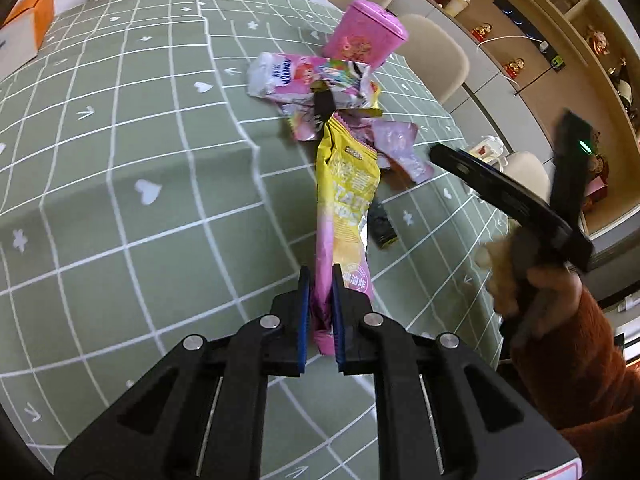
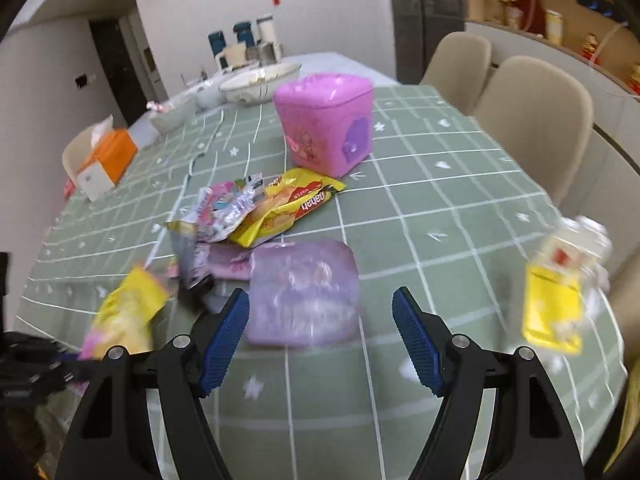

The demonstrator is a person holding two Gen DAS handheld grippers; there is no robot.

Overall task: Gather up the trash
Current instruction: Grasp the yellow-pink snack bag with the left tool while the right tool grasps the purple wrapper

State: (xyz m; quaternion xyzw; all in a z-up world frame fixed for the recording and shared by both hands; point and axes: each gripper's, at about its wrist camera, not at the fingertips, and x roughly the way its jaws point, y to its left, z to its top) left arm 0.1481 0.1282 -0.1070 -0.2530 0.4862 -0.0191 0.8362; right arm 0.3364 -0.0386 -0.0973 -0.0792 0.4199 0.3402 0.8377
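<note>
My left gripper is shut on the near end of a long yellow and pink snack bag, which stretches away over the green checked tablecloth. Beyond it lies a heap of crumpled wrappers and a pink lidded bin. In the right wrist view my right gripper stands open above a pale purple wrapper. The yellow and pink bag shows blurred at lower left, a yellow wafer wrapper lies in the pile, and the pink bin stands behind.
An orange tissue box and white bowls sit at the table's far end. Beige chairs line the right side. A blurred bottle with a yellow label stands near the right edge. A hand in an orange sleeve holds the other gripper.
</note>
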